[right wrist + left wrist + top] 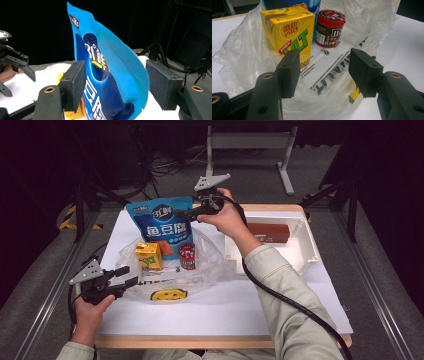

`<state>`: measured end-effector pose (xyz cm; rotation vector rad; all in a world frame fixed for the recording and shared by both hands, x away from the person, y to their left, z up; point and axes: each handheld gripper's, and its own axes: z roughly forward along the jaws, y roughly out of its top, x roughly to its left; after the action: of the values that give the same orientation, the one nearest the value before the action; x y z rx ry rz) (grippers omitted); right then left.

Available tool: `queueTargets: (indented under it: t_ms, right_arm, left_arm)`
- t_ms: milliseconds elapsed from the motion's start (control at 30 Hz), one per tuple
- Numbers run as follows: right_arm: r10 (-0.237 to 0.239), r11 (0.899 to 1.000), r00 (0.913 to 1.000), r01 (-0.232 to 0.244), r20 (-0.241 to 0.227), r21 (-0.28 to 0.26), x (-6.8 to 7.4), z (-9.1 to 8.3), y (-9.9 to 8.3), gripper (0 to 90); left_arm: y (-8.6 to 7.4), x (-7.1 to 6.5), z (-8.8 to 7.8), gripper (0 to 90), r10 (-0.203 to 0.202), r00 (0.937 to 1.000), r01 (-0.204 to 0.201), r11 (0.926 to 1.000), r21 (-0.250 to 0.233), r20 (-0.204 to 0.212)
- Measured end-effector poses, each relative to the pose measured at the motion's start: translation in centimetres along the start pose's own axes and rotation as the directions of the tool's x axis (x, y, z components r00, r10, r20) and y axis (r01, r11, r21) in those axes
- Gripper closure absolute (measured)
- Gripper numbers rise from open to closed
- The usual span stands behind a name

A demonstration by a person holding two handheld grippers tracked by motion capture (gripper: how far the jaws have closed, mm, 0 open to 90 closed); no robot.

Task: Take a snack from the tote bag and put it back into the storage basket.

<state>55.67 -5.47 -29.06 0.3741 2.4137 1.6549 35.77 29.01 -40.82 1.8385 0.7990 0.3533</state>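
blue snack pouch (162, 220) stands upright at the back of the clear plastic bag (207, 265), between the spread jaws of the right gripper (115, 82) — pads not pressing. left gripper (324, 72) hangs open at the bag's mouth. best to close squarely on the pouch's upper edge — avoid crushing it

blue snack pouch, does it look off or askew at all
Slightly. The blue snack pouch stands in the clear plastic bag bowed and curved, between the right gripper jaws. The yellow drink carton and red jar stand upright.
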Motion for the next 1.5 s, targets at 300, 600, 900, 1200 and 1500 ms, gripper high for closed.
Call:
queueTargets:
  t_ms: [300, 600, 900, 1200, 1500]
  right_arm:
    - [-0.011, 1.000, 0.9998, 0.011, -0.015, 0.011, 0.3, 1.4, -0.2, 38.0]
    - [-0.007, 0.999, 0.9996, 0.008, -0.028, 0.037, 0.4, 2.4, -0.5, 48.7]
    - [-0.082, 0.992, 0.9966, 0.083, -0.010, 0.092, 0.7, 2.2, -0.2, 83.4]
    - [-0.097, 0.988, 0.9952, 0.098, -0.011, 0.119, 1.5, 2.2, 0.2, 89.9]
    - [-0.147, 0.978, 0.9889, 0.149, -0.022, 0.144, 3.1, 2.5, 1.8, 90.0]
  left_arm:
    - [0.0, 0.0, 0.0, 43.3, 0.001, 1.0000, -0.001, 1.0000, -0.001, 0.001]
    - [0.0, 0.1, 0.0, 43.4, -0.001, 1.0000, 0.001, 1.0000, 0.002, 0.002]
    - [0.0, 0.2, 0.1, 43.4, -0.005, 1.0000, 0.005, 0.9999, 0.009, -0.004]
    - [-0.1, 0.2, 0.2, 43.4, -0.010, 1.0000, 0.010, 0.9999, 0.009, -0.001]
    - [-0.1, 0.2, 0.2, 43.4, -0.012, 0.9999, 0.012, 0.9999, 0.005, 0.001]
